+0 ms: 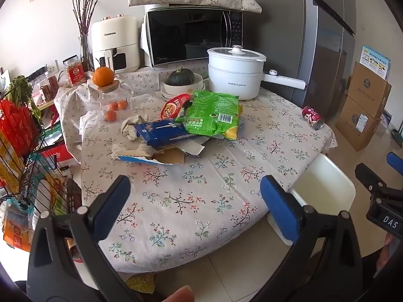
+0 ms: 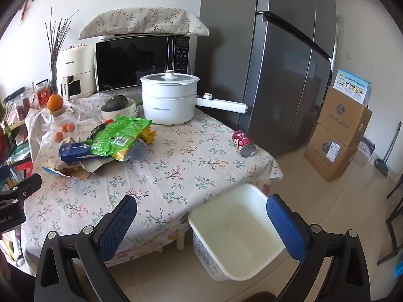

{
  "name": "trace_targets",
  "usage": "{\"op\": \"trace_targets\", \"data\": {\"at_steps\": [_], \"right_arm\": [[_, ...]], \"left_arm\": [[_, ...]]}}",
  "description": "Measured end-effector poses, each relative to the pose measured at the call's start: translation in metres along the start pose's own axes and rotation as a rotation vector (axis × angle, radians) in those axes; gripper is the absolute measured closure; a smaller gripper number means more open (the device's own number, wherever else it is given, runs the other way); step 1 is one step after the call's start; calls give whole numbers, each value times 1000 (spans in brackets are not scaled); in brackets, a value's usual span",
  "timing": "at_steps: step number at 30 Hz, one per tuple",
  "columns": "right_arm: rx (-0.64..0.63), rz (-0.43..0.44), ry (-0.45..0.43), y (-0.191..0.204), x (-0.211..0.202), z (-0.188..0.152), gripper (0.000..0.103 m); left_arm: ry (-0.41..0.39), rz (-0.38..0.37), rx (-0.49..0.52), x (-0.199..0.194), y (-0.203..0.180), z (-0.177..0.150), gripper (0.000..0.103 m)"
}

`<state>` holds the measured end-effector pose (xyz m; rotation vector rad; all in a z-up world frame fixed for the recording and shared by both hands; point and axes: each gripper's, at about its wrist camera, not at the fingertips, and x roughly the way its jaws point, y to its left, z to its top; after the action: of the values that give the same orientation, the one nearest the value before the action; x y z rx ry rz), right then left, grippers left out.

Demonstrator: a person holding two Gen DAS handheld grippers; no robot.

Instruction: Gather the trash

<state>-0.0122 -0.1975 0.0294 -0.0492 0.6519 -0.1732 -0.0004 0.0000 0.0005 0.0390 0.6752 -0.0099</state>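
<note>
Trash lies in a pile on the floral tablecloth point(image 1: 191, 201): a green snack bag point(image 1: 214, 115) point(image 2: 118, 136), a blue torn carton point(image 1: 163, 132) point(image 2: 74, 151), a red wrapper point(image 1: 175, 104), crumpled tissue point(image 1: 132, 125) and torn cardboard point(image 1: 161, 157). A red can point(image 1: 312, 117) point(image 2: 243, 143) lies on its side at the table's right edge. An empty white bin point(image 2: 236, 234) point(image 1: 322, 186) stands on the floor by the table. My left gripper point(image 1: 195, 198) is open and empty over the near table. My right gripper point(image 2: 201, 221) is open and empty above the bin's edge.
A white electric pot point(image 1: 235, 71), a bowl with a squash point(image 1: 181, 80), a jar with oranges point(image 1: 113, 100), a microwave point(image 1: 194, 35) and an air fryer point(image 1: 114, 45) stand at the back. A wire rack point(image 1: 22, 146) is left. A fridge point(image 2: 277, 63) and cardboard boxes point(image 2: 337, 136) are right.
</note>
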Motion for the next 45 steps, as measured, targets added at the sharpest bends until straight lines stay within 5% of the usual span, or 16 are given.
{"op": "trace_targets", "data": {"at_steps": [45], "right_arm": [[-6,45,-8,14,-4,4,0]], "left_arm": [[1,4,10,4,4,-7,1]]}}
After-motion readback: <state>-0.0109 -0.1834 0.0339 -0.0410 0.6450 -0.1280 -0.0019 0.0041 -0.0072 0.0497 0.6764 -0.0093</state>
